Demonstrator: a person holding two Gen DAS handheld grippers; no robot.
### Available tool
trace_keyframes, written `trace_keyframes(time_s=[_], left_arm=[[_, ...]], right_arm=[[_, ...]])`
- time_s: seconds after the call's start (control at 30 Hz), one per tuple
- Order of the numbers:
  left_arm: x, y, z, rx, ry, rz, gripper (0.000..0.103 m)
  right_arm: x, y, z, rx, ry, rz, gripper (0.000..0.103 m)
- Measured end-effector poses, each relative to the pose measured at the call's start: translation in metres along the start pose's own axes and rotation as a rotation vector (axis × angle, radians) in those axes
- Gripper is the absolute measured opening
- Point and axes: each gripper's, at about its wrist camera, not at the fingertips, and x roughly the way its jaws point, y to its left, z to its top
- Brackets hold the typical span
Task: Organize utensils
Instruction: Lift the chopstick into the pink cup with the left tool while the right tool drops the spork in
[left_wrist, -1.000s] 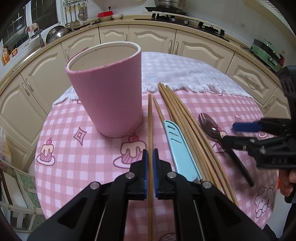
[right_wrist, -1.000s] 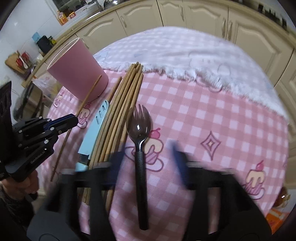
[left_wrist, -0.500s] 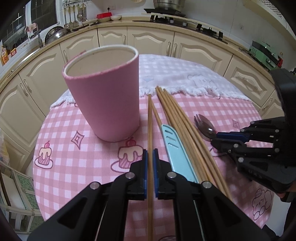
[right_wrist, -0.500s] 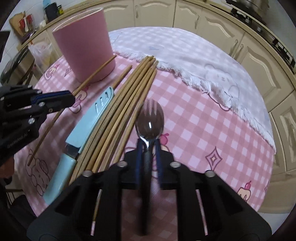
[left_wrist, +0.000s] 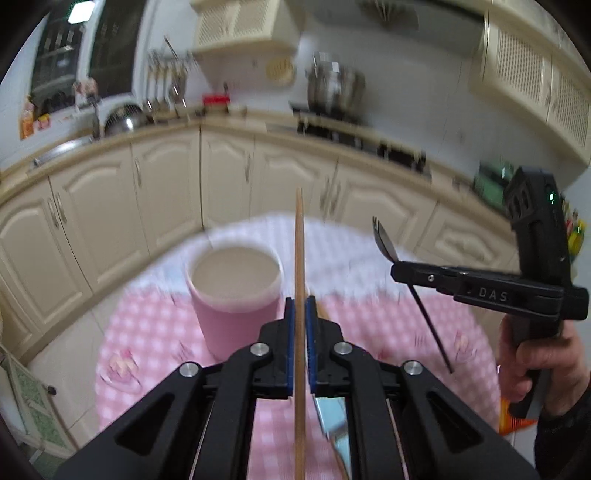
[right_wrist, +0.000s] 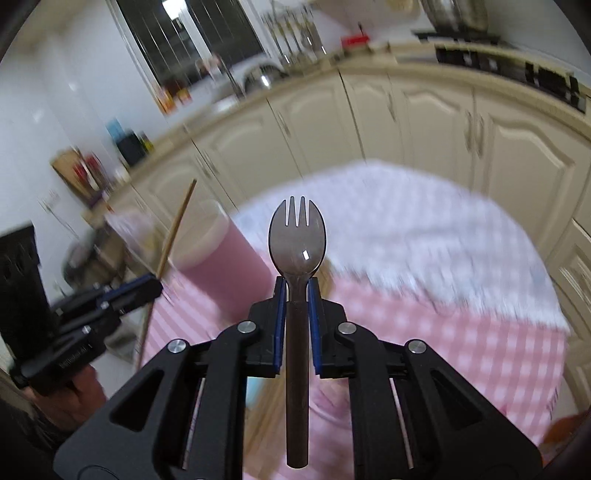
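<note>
- Step in hand: both picks look done and I'm carrying toward the pink cup, which stands upright on the checked surface.
- My left gripper is clamped on one chopstick, held clear of the surface, tip pointing up past the cup rim.
- My right gripper is clamped on the spork at the neck, bowl and tines forward, handle running back between the fingers.
- Next, as I judge it: tip each utensil down over the cup mouth, then let go. One at a time, since both grippers converge on the same opening.
- Left view only: cup mouth from above, interior looks bare; the blue knife lying on the surface under my gripper; spork seen side-on in the right gripper.
- Right view only: spork head face-on; chopstick's tilt against the cup; left gripper from the side. Cup is blurred here.
</note>
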Motion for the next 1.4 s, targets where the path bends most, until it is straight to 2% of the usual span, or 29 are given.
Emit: trace_keyframes(time_s=[0.1,0.23,0.37,0.53,0.63,0.77,1.13,1.23,1.27,1.3,1.33,1.37,1.4], left_arm=[[-0.021,0.010,0.025,-0.030,-0.118,0.017,0.005],[-0.037,0.026,0.061,-0.095,-0.275,0.024,0.005],[-0.038,0.037,0.086,-0.134,-0.384,0.022,0.005],[-0.020,0.039,0.100,-0.147,-0.474,0.039,0.005],[-0.003,0.039,0.101,-0.137,-0.506,0.075,0.005],[0.018,0.042,0.097,-0.137,-0.496,0.098,0.005],[0.043,0.070,0.065,-0.223,-0.477,0.114,0.005],[0.044,0.071,0.061,-0.221,-0.464,0.104,0.006],[0.043,0.071,0.060,-0.219,-0.457,0.100,0.007],[0.042,0.071,0.059,-0.216,-0.440,0.090,0.014],[0.040,0.073,0.058,-0.223,-0.439,0.098,0.019],[0.037,0.076,0.057,-0.230,-0.436,0.097,0.037],[0.035,0.079,0.056,-0.234,-0.429,0.101,0.065]], right_arm=[[-0.007,0.020,0.029,-0.009,-0.115,0.074,0.012],[0.001,0.041,0.061,-0.002,-0.217,0.142,0.012],[0.019,0.059,0.083,-0.014,-0.270,0.167,0.012],[0.053,0.067,0.091,-0.024,-0.270,0.157,0.012],[0.064,0.066,0.088,-0.017,-0.273,0.147,0.012],[0.078,0.063,0.081,-0.016,-0.272,0.134,0.012],[0.107,0.055,0.060,-0.005,-0.216,0.103,0.012],[0.106,0.049,0.057,0.010,-0.189,0.105,0.015],[0.105,0.048,0.057,0.013,-0.182,0.101,0.020],[0.102,0.045,0.056,0.020,-0.177,0.075,0.044],[0.098,0.040,0.056,0.035,-0.181,0.046,0.060],[0.093,0.033,0.056,0.052,-0.187,0.051,0.066],[0.090,0.029,0.056,0.064,-0.186,0.055,0.071]])
